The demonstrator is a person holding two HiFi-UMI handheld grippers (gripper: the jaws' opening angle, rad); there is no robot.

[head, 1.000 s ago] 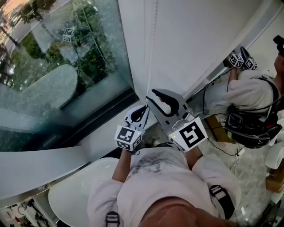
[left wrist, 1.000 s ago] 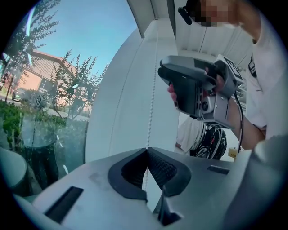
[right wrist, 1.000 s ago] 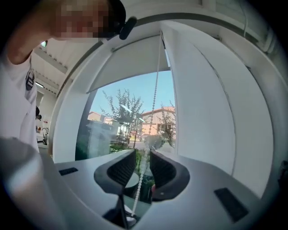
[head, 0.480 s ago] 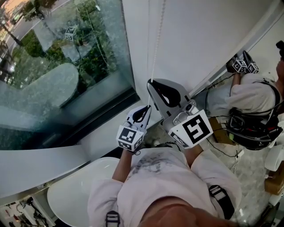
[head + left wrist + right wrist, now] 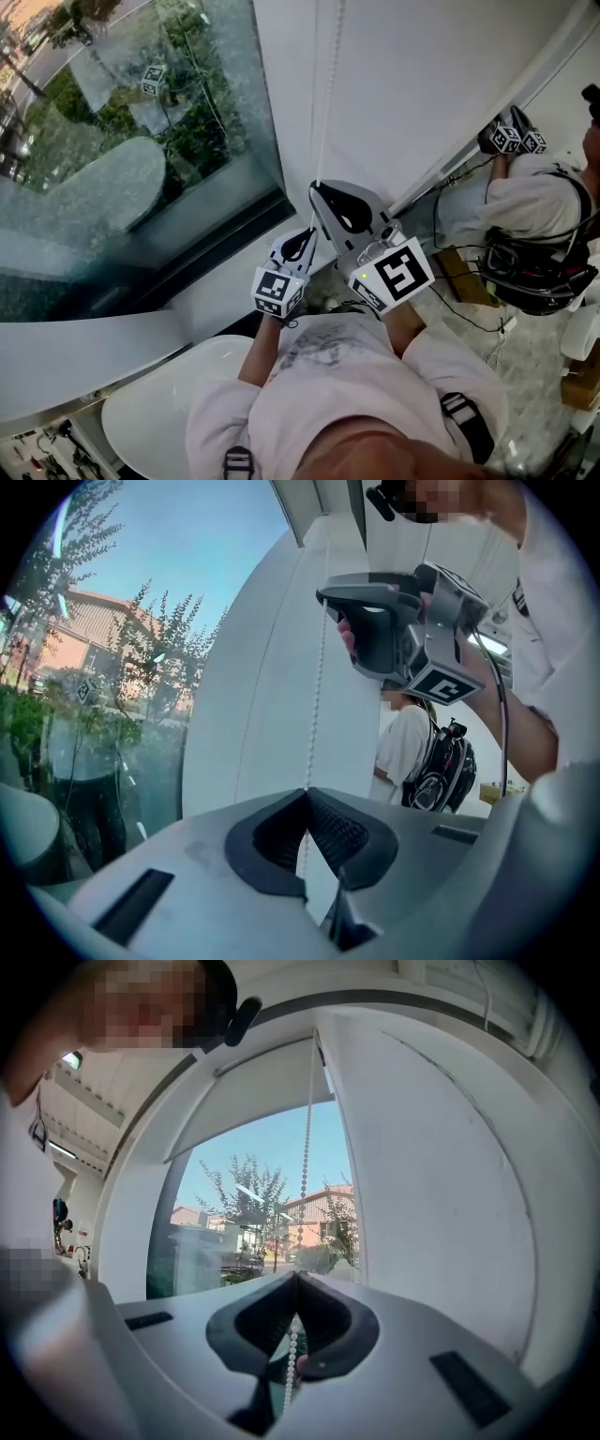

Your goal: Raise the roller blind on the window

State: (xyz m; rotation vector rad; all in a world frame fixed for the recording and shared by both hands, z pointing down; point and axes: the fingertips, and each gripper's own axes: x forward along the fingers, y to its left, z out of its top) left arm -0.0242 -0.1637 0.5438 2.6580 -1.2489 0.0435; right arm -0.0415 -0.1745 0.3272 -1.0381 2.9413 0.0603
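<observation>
My left gripper (image 5: 305, 795) has its jaws clenched on a thin white beaded cord (image 5: 314, 705). The cord sits pinched between the ribbed black pads (image 5: 339, 832) and rises straight up from the tips. Directly above those tips my right gripper (image 5: 295, 1277) grasps the same cord, its jaws pressed together at the tips, with beads showing in the gap just below them. From my right jaws the cord climbs on to the top corner of the window. There the white fabric roller blind (image 5: 253, 1101) covers only the upper part, above and to the left of the jaws. Beyond both pairs of jaws is the large clear window pane (image 5: 248, 1227), with trees, houses and blue sky behind it. A plain white wall (image 5: 441, 1194) stands just to the right of the cord. Off to the right of my left jaws, well apart, stands a second person wearing a black backpack (image 5: 441, 766).
</observation>
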